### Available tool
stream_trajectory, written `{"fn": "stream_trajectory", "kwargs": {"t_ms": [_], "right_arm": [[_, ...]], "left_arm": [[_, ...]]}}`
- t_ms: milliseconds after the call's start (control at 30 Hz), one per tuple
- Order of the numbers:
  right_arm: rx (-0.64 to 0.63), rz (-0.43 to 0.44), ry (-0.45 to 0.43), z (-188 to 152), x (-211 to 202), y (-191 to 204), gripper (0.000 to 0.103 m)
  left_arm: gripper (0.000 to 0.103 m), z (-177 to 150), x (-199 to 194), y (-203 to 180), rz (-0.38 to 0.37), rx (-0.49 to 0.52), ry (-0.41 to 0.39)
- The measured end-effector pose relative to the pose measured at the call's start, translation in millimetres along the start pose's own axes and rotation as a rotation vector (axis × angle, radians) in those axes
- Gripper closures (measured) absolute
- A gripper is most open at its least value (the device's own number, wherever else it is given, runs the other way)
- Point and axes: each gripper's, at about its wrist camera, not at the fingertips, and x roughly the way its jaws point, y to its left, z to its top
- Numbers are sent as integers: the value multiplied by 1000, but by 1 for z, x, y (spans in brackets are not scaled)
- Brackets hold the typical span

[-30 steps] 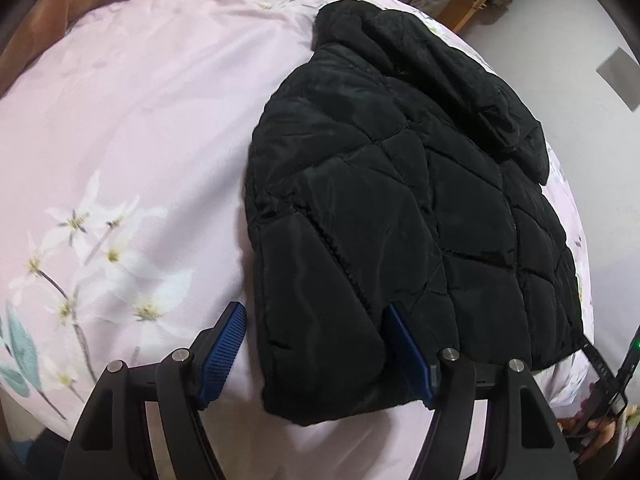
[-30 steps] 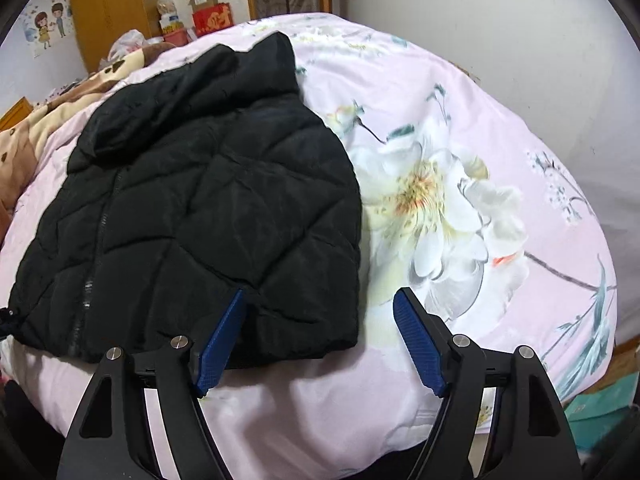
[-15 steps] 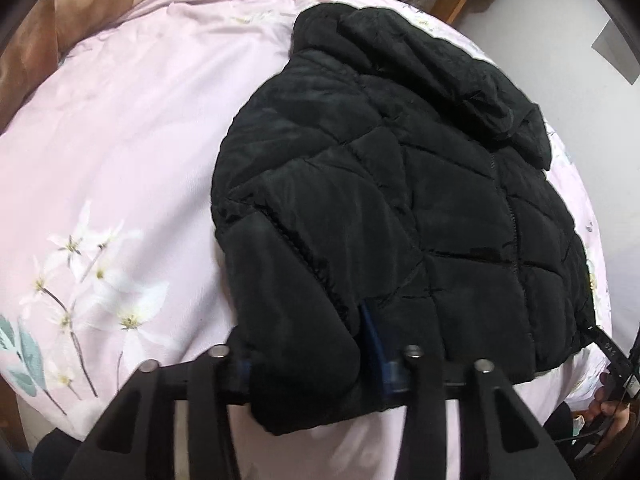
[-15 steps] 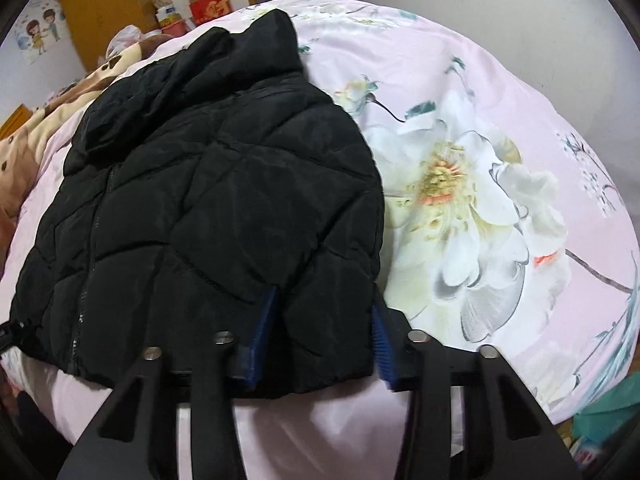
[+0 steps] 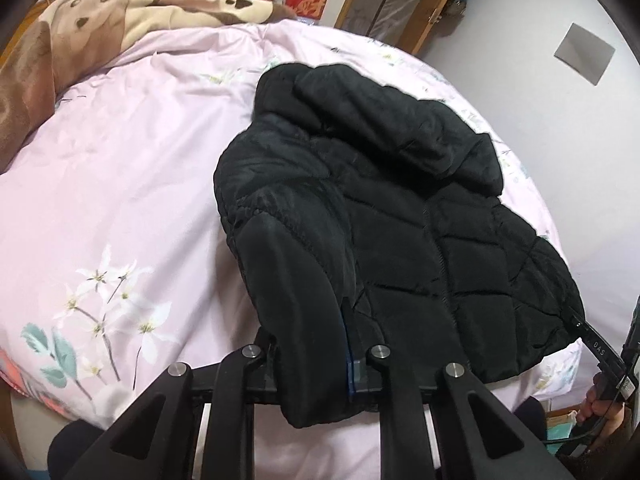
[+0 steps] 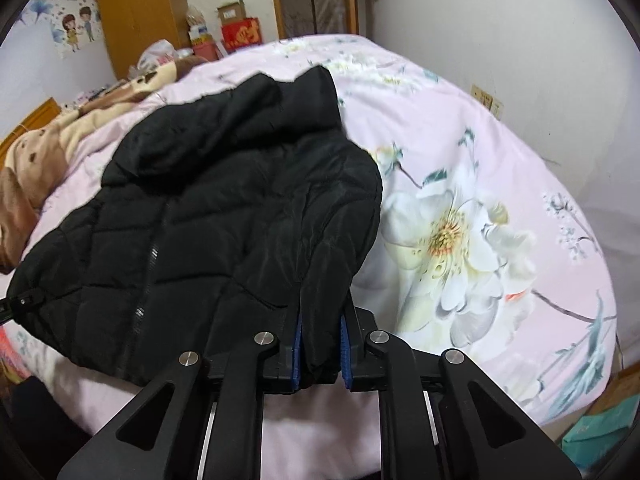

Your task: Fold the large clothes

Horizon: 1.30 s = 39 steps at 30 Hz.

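A black quilted hooded jacket (image 5: 400,216) lies front up on a pink floral bedspread (image 5: 120,168), hood at the far end. My left gripper (image 5: 312,360) is shut on the jacket's near left corner, which bulges over the jaws and is lifted off the bed. In the right wrist view the jacket (image 6: 208,216) fills the left half, and my right gripper (image 6: 320,348) is shut on its near right corner, raised off the bedspread (image 6: 480,208). The blue pads (image 6: 344,344) show beside the pinched fabric.
A brown and cream blanket (image 5: 80,32) is bunched at the far left of the bed. Boxes and a red bag (image 5: 306,2) stand behind the bed by a wooden wardrobe (image 6: 136,12). A wall (image 6: 500,20) runs along the bed's right side.
Both grippers went from open beside the jacket's near corners to shut on them. Both corners have since been lifted off the bed, and the views tilted up.
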Motion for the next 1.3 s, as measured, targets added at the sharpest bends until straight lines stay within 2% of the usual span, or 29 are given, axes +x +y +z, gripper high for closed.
{"fn": "stream_trajectory", "kwargs": {"t_ms": [133,300,500,667,967,1100,1300], "right_arm": [[15,16,-7,-7,-25,-3,89],[55,59,-16,-19,-62,-6,89],[53,100,-63,8,-80,-2,89],[40,112,-92,47,-73,13,89],[-27,90,-117,138,-44,44,89],[-37,74,-94,183,-13,48,89],[-10,48,-28,238,46,42,89]], "left_arm": [[83,-11,-25,-2,-20,14,-6],[83,-26,-53,-10,-76,-19,2],[83,-1,-74,-12,-111,-44,-41],[83,43,-72,-23,-115,-46,-68],[83,156,-40,-42,-86,-81,-109],[83,200,-18,-45,-51,-91,-102],[83,263,37,-30,-28,-175,-21]]}}
